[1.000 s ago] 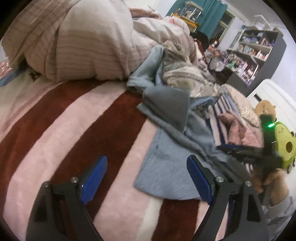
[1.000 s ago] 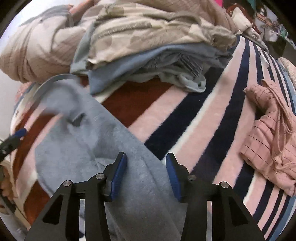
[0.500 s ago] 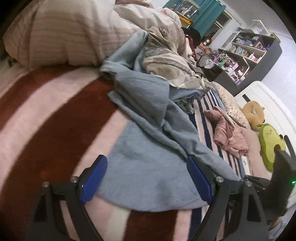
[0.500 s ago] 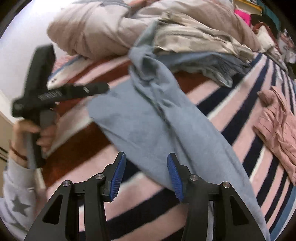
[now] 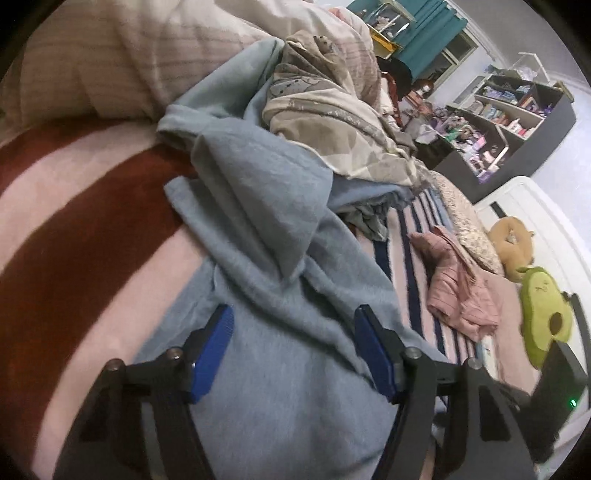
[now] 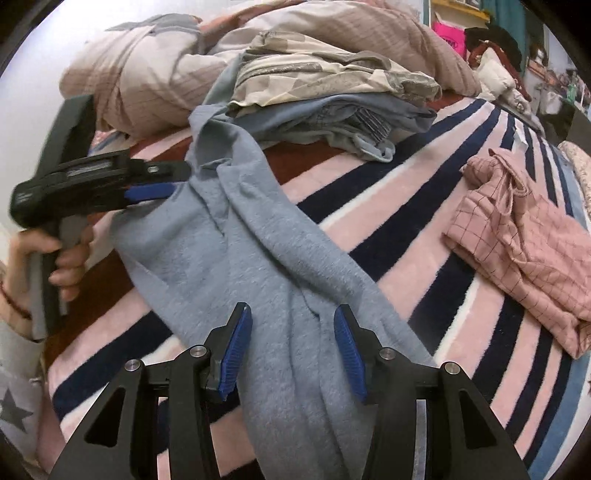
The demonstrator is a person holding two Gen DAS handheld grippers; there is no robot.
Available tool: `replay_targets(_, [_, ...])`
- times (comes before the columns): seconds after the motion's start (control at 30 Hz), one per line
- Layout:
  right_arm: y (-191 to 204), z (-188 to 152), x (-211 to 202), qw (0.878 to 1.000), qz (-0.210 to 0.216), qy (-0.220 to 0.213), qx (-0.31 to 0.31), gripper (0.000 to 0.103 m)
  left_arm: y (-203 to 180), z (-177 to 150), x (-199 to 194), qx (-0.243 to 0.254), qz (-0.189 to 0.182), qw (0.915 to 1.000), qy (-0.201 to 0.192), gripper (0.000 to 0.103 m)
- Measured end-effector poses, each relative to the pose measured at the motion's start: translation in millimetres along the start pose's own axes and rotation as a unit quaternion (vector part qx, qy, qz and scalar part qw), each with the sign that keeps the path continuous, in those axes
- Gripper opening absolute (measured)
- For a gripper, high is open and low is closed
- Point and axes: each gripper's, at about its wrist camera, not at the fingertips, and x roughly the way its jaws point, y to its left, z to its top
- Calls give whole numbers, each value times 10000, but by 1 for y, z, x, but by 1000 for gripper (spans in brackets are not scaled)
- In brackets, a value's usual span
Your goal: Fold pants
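Blue pants lie rumpled across the striped blanket on the bed. Left claw: jaws closing, cloth beneath and between them, no grip visible. Right claw: partly open astride a pant leg, pads clear of fabric.

Bed: we see a striped blanket covering it.
Wall: pale, behind our dark shelving unit.
Window: teal curtain.
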Motion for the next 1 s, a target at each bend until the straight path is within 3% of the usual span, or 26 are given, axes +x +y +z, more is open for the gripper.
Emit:
replay_targets(0.07, [0,-2,1,10000,87,-22,42,42,-1,4,8,-100,49,9999,-8,64])
replay_targets(0.17, [0,-4,0,9998,161,-66,87,42,-4,6,18,-156,225,9996,-36,40])
replay_targets(0.27, [0,-3,-1,9996,234,-79,136,42,-7,4,22,-18,629,9980,-80,6])
replay_targets(0.3, [1,-3,-2,9996,245,-78,143,42,-7,2,20,-1,662,9977,-120,4])
replay_targets(0.6, [10,-10,-25,9995,189,-191,149,42,-10,-24,-54,474,795,9931,-717,1])
replay_targets(0.7, [17,-14,-32,9997,148,-160,146,42,7,-41,-73,380,673,9947,-672,1])
replay_targets(0.83, [27,-23,-38,9999,45,-113,103,50,18,-55,-81,640,795,9932,-555,1])
replay_targets(1.0, [37,-25,-40,9999,-33,-80,139,50,37,-58,-85,439,546,9972,-278,7])
